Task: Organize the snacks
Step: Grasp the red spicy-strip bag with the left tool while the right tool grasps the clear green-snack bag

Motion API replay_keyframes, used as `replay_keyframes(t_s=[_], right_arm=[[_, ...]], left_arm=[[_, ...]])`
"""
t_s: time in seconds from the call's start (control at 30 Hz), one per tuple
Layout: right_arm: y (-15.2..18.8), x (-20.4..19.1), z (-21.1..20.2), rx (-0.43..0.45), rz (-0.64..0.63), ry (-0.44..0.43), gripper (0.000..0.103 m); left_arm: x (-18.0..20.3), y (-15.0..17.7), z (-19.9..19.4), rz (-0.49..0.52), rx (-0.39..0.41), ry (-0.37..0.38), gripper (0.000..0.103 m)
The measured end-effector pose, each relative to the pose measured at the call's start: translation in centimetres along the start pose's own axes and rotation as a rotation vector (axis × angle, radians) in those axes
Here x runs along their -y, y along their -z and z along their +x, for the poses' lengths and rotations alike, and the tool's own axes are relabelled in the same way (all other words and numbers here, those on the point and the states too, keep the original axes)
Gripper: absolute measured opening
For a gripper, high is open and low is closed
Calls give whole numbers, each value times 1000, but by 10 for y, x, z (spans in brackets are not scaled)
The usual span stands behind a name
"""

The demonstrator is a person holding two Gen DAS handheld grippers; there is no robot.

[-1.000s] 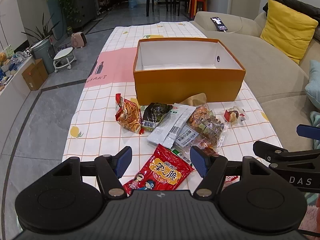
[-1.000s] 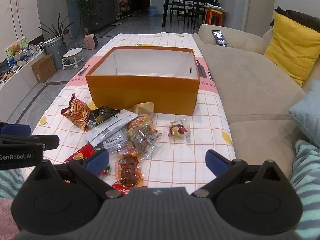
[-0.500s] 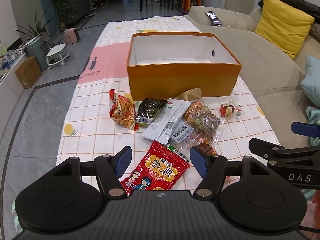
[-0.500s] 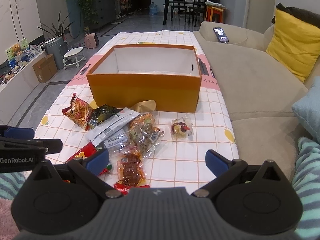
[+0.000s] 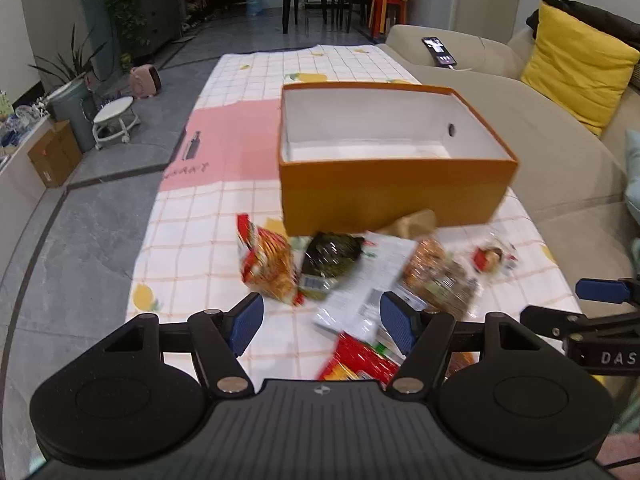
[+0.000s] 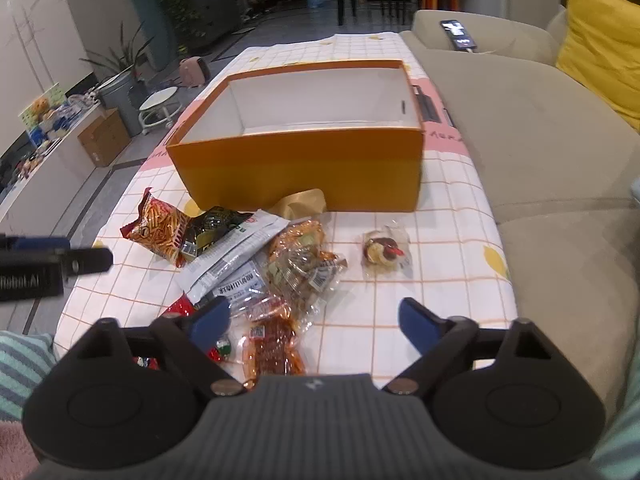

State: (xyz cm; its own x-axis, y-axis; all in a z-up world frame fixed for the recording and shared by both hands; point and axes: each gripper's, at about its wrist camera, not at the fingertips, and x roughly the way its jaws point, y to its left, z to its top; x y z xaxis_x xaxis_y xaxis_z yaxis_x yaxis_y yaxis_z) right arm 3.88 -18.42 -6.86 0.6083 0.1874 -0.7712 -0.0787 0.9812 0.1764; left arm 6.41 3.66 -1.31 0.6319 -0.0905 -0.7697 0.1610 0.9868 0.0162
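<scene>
- The orange box (image 6: 296,168) stands empty; the snacks lie in a heap on the tablecloth (image 6: 432,300) just in front of it.
- The right gripper (image 6: 314,322) is narrowing its jaws, nothing pinched; the reddish clear packet (image 6: 272,344) lies between them, long axis pointing toward the box.
- The left gripper (image 5: 320,320) is spread and empty, above the white packet (image 5: 360,292).
- The right gripper looks nearer its packet.

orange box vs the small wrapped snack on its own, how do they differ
The orange box is large, rigid, opaque and open-topped, and looks empty; the small wrapped snack is tiny, soft and sealed in clear crinkly wrap. The box stands farther back; the snack lies nearer, apart from the snack pile. Both rest on the checked cloth.
</scene>
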Motion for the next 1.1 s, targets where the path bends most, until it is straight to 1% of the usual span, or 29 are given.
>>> replay_keyframes(t_s=[0.07, 0.2, 0.23, 0.27, 0.4, 0.63, 0.8, 0.9, 0.97, 1.0, 1.03, 1.07, 1.1], right_arm=[[-4, -2, 9, 5, -21, -6, 81], [-15, -9, 32, -11, -72, -12, 77], [-17, -11, 38, -22, -87, -11, 70], [-20, -12, 44, -33, -99, -13, 66], [-26, -16, 68, -74, -137, -30, 66], [-28, -19, 100, -108, -182, -25, 66], [-27, -15, 115, -129, -184, -37, 66], [-27, -14, 118, -124, -196, -42, 66], [-27, -15, 121, -126, -205, -48, 59], [-26, -15, 122, -130, -209, -46, 57], [-26, -15, 124, -134, -212, -44, 52], [-25, -15, 125, -139, -212, -47, 46], [-25, -15, 124, -133, -213, -45, 46]], left_arm=[[-6, -5, 8, 3, 5, -9, 79], [-17, -12, 26, 17, 0, -16, 79], [-19, -14, 32, 23, -2, -18, 79], [-22, -15, 38, 26, -5, -18, 79], [-32, -17, 65, 27, -32, -31, 79], [-45, -18, 104, 21, -85, -42, 78], [-50, -16, 119, -9, -111, -24, 71], [-50, -16, 124, -9, -117, -21, 62], [-48, -16, 127, -4, -116, -39, 54], [-48, -16, 128, 2, -115, -47, 50], [-47, -16, 129, 7, -116, -52, 45], [-46, -16, 129, 8, -113, -51, 44], [-46, -16, 129, 7, -110, -51, 43]])
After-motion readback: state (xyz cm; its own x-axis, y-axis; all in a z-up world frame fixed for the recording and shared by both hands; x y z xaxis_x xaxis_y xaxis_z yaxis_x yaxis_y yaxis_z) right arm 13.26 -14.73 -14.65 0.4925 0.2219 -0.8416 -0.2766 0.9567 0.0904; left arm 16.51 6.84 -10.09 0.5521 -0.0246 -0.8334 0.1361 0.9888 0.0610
